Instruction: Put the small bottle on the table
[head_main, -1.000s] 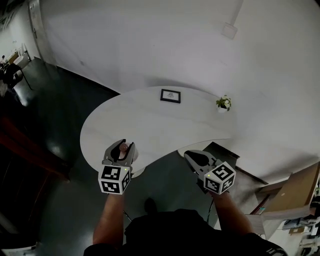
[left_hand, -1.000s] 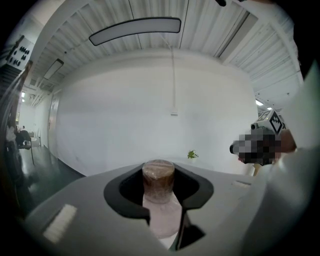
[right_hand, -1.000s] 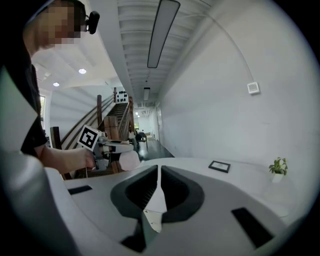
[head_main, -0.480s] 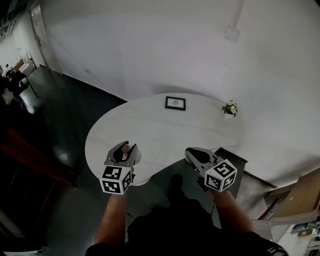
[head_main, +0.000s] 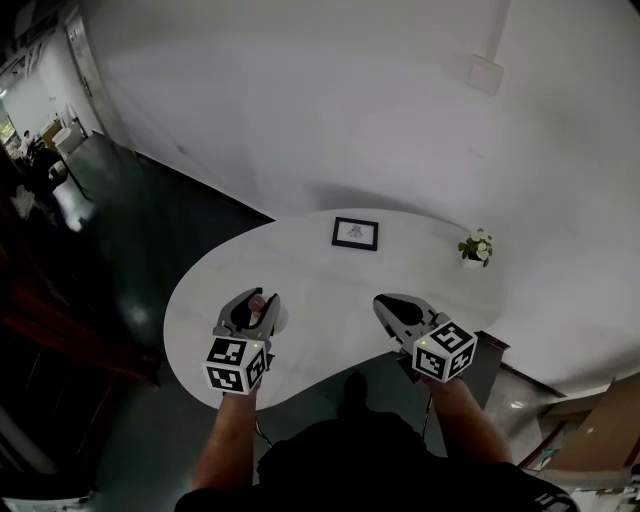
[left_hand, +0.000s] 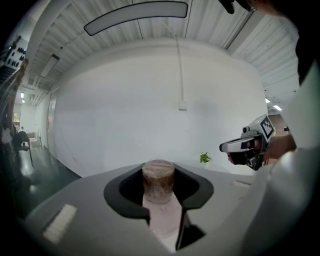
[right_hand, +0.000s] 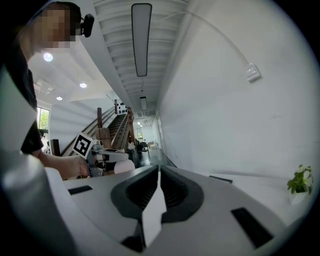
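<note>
- Head view: left gripper (head_main: 257, 298) is over the near left part of the white table (head_main: 320, 280), with the small bottle (head_main: 256, 302) between its jaws. From this view I can't tell whether the bottle touches the tabletop.
- Head view: right gripper (head_main: 384, 302) is by the near edge of the table, well apart from the left one. It looks empty.
- Head view only: the whole curved tabletop shows, with a picture frame (head_main: 355, 233) at the far side and a small potted plant (head_main: 476, 247) at the far right, both far from the grippers.
- Left gripper view: the grip is clear here. The jaws are clamped on the small bottle (left_hand: 158, 182) from both sides. The bottle is upright, with a brownish cap on top and a pale body below.
- Left gripper view: the right gripper (left_hand: 246, 147) shows off to the right and the potted plant (left_hand: 205, 158) behind. The tabletop under the bottle is hidden by the jaws.
- Right gripper view: the jaws are together with nothing between them, which the head view doesn't settle.
- Right gripper view: the left gripper (right_hand: 102, 156) and its marker cube (right_hand: 82, 145) are at the left, the potted plant (right_hand: 300, 182) at the far right. A staircase (right_hand: 112, 127) and corridor behind show only here. The bottle can't be made out.
</note>
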